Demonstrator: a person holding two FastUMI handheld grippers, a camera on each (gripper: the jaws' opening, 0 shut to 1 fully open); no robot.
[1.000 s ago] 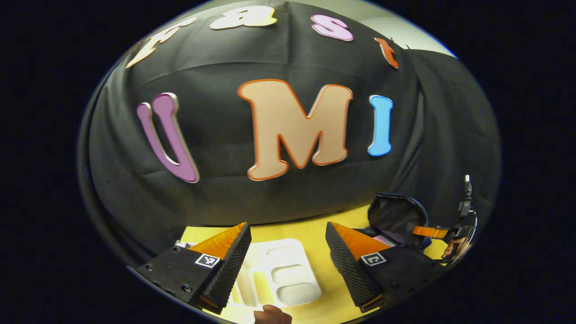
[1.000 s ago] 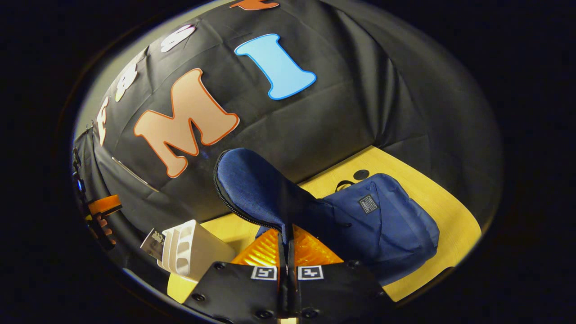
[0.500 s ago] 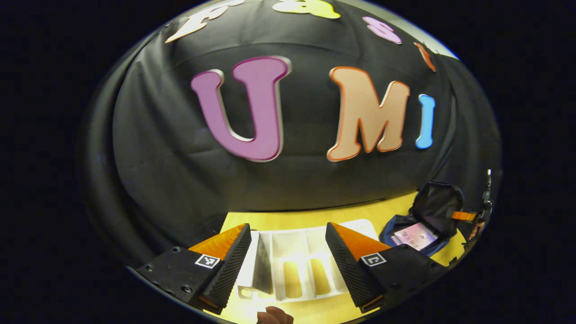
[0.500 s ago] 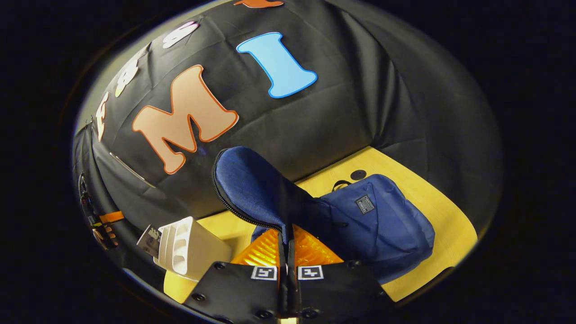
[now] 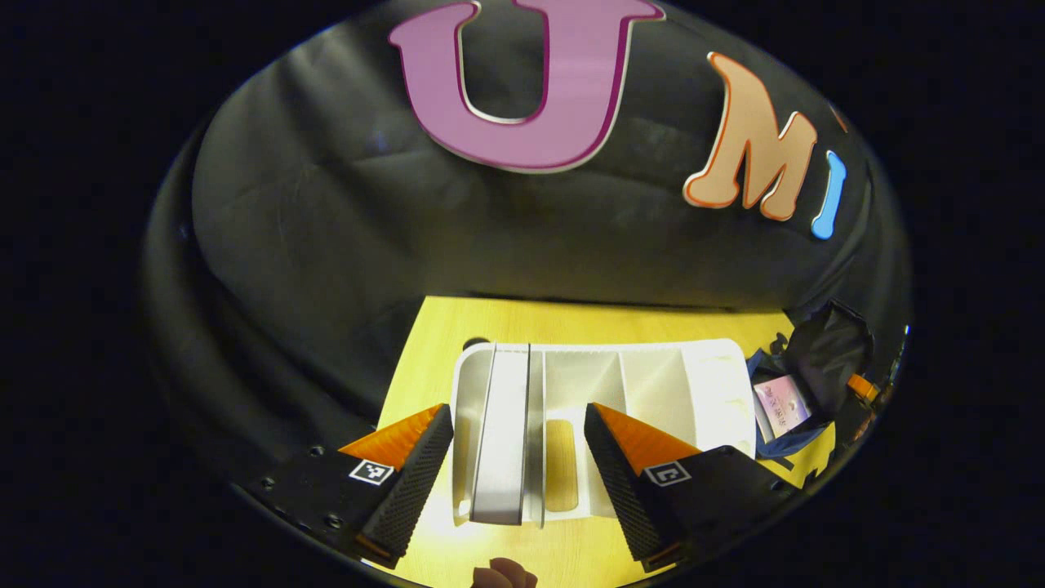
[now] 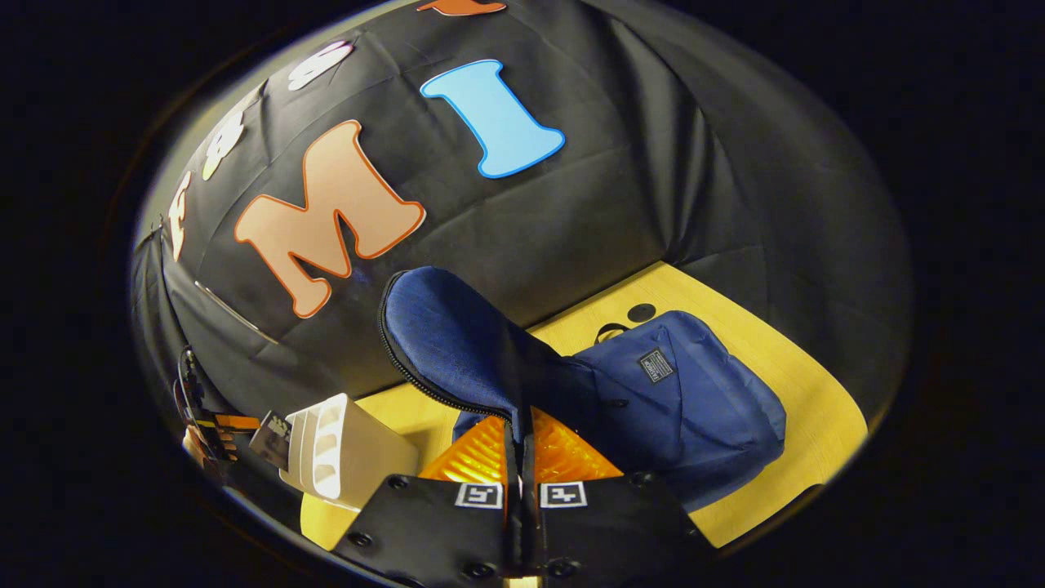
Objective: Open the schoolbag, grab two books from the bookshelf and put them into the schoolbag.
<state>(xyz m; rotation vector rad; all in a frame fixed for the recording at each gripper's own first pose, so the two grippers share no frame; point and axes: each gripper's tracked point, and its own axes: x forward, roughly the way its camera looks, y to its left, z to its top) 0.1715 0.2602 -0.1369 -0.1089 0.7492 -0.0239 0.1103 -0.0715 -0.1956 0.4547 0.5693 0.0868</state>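
— Where are your two claws right now?

— My left gripper (image 5: 516, 457) hangs over the white bookshelf (image 5: 702, 384) on the yellow table (image 5: 424, 359), fingers spread wide and holding nothing. A grey book (image 5: 500, 441) stands on edge in the shelf's left slot, and it sits in the gap between my fingers without either one touching it.

— And the other?

— My right gripper (image 6: 520, 445) is clenched on the flap (image 6: 457, 343) of the blue schoolbag (image 6: 694, 400), both fingers pressed together on the cloth by the zipper, holding the flap up off the bag.

— So the bag is open?

— Yes. In the left gripper view the schoolbag (image 5: 784, 441) lies to the right of the shelf, just beside it, its dark lining turned up and a pink book (image 5: 780, 408) lying inside.

— Can you see the shelf from the right side too?

— I can: in the right gripper view the bookshelf (image 6: 359, 449) stands left of the bag, with the book (image 6: 272, 437) at its far end and my left gripper (image 6: 224, 425) next to it.
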